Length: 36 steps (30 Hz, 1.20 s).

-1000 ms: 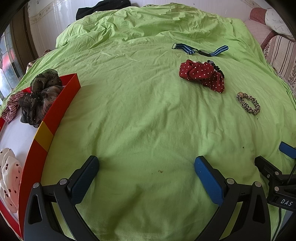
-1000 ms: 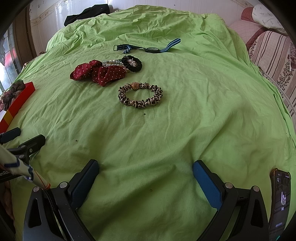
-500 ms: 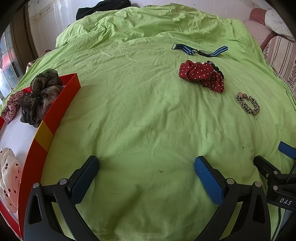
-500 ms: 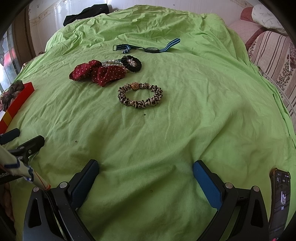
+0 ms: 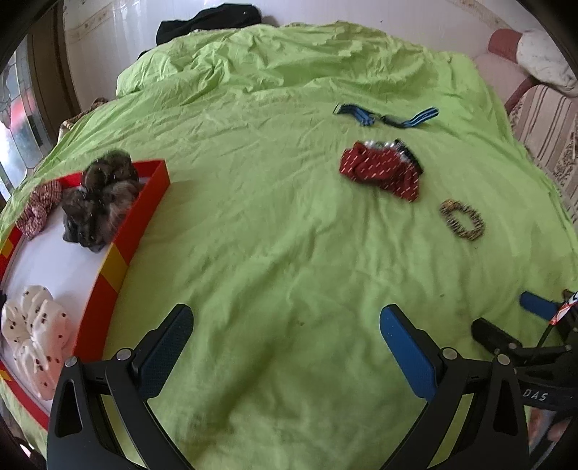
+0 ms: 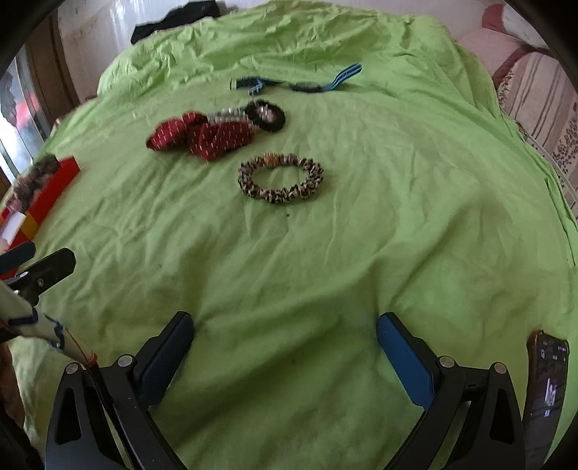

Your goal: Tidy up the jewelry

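A red tray (image 5: 119, 260) sits at the left on the green bedspread (image 5: 274, 224). It holds a dark scrunchie (image 5: 101, 202), a red checked one (image 5: 39, 206) and a white dotted one (image 5: 34, 340). On the bed lie a leopard scrunchie (image 6: 281, 178), a red dotted scrunchie (image 6: 206, 135), a black scrunchie (image 6: 265, 115) with pearls, and a blue striped watch (image 6: 296, 84). My left gripper (image 5: 285, 347) is open and empty beside the tray. My right gripper (image 6: 283, 354) is open and empty, short of the leopard scrunchie.
A phone (image 6: 545, 390) lies at the right near my right gripper. A striped sofa (image 6: 542, 94) stands beyond the bed's right edge. Dark clothing (image 5: 209, 18) lies at the bed's far end. The tray's corner (image 6: 54, 188) shows at the left.
Both grippers have shifted slightly and the views are now blurred by motion. The items on the bed have not moved. Both jaws stay open.
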Available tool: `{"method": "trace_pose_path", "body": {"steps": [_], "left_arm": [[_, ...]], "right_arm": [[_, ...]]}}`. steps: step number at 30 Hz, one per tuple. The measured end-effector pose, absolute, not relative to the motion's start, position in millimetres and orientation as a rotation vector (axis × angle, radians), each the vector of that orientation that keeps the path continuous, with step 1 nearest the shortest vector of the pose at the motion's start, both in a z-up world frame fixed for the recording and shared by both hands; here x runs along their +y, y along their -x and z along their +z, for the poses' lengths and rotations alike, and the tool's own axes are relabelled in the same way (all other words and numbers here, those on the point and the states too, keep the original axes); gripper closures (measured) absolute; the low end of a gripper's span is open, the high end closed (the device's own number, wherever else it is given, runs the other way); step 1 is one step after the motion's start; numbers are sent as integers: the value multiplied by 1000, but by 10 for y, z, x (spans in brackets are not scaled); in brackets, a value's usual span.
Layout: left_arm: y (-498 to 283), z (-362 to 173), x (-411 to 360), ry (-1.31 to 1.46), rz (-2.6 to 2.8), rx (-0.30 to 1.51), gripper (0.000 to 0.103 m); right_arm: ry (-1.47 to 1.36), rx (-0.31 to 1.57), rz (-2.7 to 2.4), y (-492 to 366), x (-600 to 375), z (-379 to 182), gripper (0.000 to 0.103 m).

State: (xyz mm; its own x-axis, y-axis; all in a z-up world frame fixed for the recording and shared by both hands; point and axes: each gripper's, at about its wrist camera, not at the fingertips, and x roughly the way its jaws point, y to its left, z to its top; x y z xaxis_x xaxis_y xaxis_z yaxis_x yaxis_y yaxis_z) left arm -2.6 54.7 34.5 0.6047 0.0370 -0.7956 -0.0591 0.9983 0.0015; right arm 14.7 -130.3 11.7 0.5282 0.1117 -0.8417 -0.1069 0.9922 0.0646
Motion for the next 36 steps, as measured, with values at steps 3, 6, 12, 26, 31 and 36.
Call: {"method": "trace_pose_path", "body": {"steps": [3, 6, 12, 26, 31, 36], "left_arm": [[16, 451, 490, 0, 50, 898, 0], [-4, 524, 470, -4, 47, 887, 0], [-38, 584, 436, -41, 90, 883, 0], [8, 738, 244, -165, 139, 872, 0], [52, 825, 202, -179, 122, 857, 4], [54, 867, 190, -182, 99, 863, 18]], "right_arm": [[-45, 929, 102, -33, -1376, 213, 2], [-62, 853, 34, 30, -1450, 307, 1], [-117, 780, 38, 68, -1550, 400, 1], [-104, 689, 65, 153, -1485, 577, 6], [-75, 678, 60, 186, -1457, 643, 6], [-88, 692, 36, 192, -1507, 636, 9]]}}
